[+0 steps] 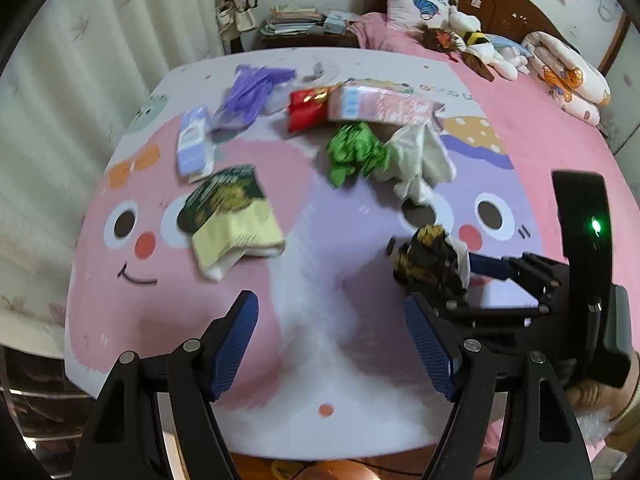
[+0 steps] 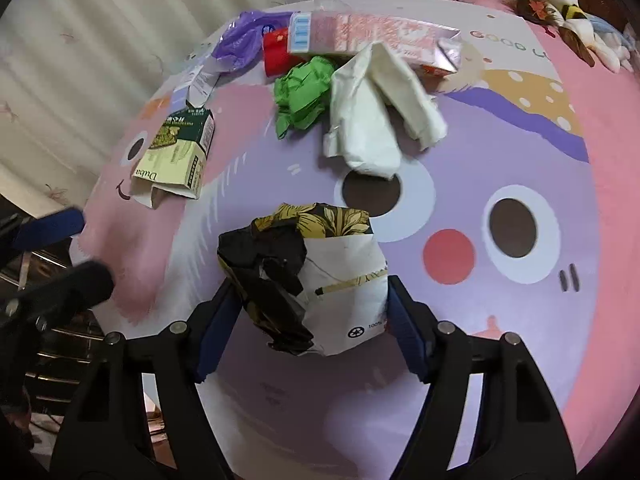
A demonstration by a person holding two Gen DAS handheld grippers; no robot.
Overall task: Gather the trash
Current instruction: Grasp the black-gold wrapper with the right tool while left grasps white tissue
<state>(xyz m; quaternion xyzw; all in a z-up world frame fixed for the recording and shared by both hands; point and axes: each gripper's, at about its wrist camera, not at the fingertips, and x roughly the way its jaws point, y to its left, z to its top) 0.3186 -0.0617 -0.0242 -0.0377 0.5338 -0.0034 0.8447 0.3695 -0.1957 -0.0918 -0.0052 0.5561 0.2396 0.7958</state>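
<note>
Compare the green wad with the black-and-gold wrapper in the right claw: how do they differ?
The green wad is one plain colour; the black-and-gold wrapper is printed with gold leaves and has a white inside. The green wad lies free, far back by the white packets; the wrapper sits between the right claw's fingers. The left claw is open and empty. Both are crumpled.

A: Location?
B: Home bedroom. Wooden headboard point(image 1: 500, 4), pillow point(image 1: 416, 0) and plush toys point(image 1: 476, 40) on pink bedding, folded quilt point(image 1: 568, 76) at the right.
A: Anything else?
B: Curtain point(image 1: 80, 80) on the left, nightstand point(image 1: 308, 38) stacked with papers, cartoon-face play mat point(image 2: 500, 152) spread over the bed.
</note>
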